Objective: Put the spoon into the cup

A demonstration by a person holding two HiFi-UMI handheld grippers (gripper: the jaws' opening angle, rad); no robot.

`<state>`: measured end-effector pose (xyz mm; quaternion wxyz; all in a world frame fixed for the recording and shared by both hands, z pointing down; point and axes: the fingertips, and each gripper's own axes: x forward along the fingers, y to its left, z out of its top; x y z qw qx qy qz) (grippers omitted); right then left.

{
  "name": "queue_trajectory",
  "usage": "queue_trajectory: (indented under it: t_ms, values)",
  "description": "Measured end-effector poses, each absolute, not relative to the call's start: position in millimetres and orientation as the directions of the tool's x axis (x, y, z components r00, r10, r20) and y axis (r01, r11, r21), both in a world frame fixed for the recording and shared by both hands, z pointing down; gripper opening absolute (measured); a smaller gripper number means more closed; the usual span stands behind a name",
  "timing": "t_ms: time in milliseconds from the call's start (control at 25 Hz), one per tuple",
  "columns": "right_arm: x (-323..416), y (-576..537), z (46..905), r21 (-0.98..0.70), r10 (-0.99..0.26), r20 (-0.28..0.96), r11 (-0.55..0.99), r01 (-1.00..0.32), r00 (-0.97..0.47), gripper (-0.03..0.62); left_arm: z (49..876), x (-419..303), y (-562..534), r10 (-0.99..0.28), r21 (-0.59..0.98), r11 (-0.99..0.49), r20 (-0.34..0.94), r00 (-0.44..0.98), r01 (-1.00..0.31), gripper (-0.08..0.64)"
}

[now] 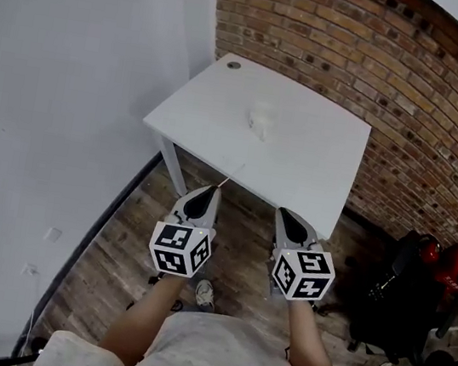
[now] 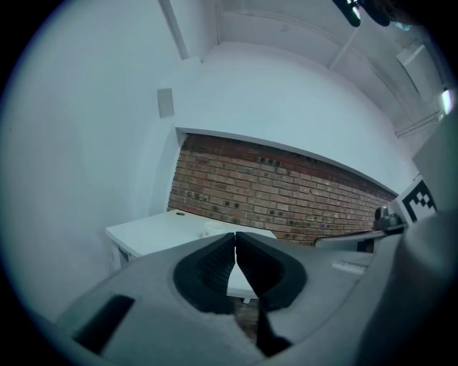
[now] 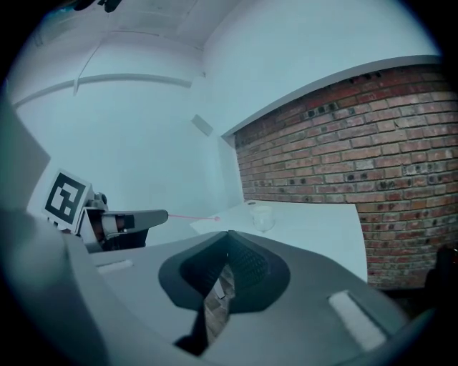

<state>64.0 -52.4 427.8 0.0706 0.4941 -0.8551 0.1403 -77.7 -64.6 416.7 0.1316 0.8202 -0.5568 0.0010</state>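
A small clear cup [image 1: 262, 123] stands upright near the middle of the white table [image 1: 318, 162]; it also shows in the right gripper view as the cup [image 3: 262, 216] and faintly in the left gripper view as the cup [image 2: 215, 227]. My left gripper [image 1: 214, 188] hovers off the table's near edge, shut on a thin pale spoon [image 1: 232, 177] that pokes forward over that edge. From the right gripper view the spoon [image 3: 193, 215] is a pink line sticking out of the left gripper [image 3: 125, 221]. My right gripper [image 1: 281, 213] is beside it, shut and holding nothing. Both grippers are well short of the cup.
A brick wall [image 1: 415, 95] runs behind and to the right of the table, and a white wall [image 1: 66, 66] lies on the left. Black bags and a red item [image 1: 421, 277] sit on the wooden floor at the right. A round cable hole [image 1: 234, 65] marks the table's far corner.
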Motion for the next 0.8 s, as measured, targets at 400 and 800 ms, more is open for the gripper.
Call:
queue_trajectory:
  t_ms: [400,800]
  values:
    - [19,-104,425,-0.137,-0.845,0.293,0.426,-0.894,-0.447,0.008,417,-120,-126,-0.886,0.248,-0.399,0.143,0.44,-0.883,0.004]
    - [-6,-134,427,-0.119,-0.86,0.302,0.395,-0.911,-0.412,0.008,427,-147,-159,-0.871,0.27,-0.42,0.147,0.468,-0.867,0.004]
